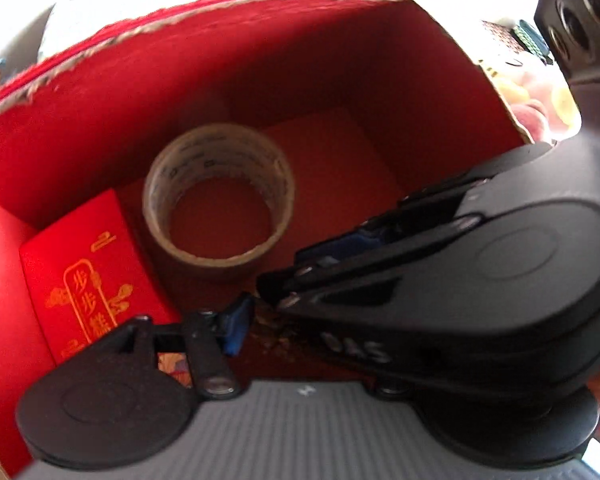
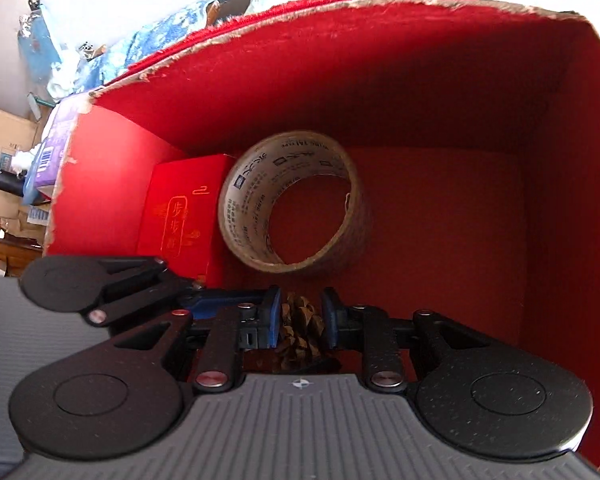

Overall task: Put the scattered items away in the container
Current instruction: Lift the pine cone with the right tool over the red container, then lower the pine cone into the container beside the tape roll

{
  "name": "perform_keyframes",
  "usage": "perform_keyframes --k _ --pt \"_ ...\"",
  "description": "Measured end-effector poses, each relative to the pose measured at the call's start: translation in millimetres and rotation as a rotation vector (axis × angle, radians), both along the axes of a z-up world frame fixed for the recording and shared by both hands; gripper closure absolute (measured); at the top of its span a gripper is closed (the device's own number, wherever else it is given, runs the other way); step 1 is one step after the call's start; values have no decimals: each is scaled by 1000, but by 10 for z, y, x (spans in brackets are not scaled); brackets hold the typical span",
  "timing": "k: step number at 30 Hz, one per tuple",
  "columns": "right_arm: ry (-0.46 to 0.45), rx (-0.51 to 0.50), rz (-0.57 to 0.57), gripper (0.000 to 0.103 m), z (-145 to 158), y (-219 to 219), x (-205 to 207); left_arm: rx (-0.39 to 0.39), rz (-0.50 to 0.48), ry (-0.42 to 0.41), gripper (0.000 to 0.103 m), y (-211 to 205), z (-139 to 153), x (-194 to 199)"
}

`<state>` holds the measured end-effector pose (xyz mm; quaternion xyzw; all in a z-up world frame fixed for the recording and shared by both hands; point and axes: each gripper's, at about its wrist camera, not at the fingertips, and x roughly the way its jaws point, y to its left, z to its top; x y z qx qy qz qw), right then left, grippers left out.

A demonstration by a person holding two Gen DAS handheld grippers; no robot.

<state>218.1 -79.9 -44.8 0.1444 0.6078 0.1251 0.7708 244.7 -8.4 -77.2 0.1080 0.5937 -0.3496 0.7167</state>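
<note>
Pine cone [image 2: 300, 330]: inside red cardboard box [image 2: 560, 200], near wall, between right gripper [image 2: 300, 322] pads, jaws pinching it. Tape roll [image 2: 292, 204] beyond; red packet [image 2: 184, 212] left. Left gripper [image 1: 256, 312]: jaw state unclear.

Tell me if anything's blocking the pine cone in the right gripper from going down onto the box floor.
Nothing visible does. The pine cone sits between the right gripper fingers inside the red box; the tape roll lies farther in.
</note>
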Motion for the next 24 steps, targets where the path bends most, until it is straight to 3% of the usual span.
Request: perform_keyframes --k 14,17,20,24 --pt "-5 27 0 75 161 -28 -4 -22 134 21 42 120 7 99" --pt "-12 22 -4 74 208 -29 -14 -20 143 8 40 126 17 85" --pt "-31 0 -5 73 256 -23 -50 -12 148 -11 31 124 32 62" --pt "-60 -28 -6 70 324 -4 -84 -2 155 -36 30 122 51 32"
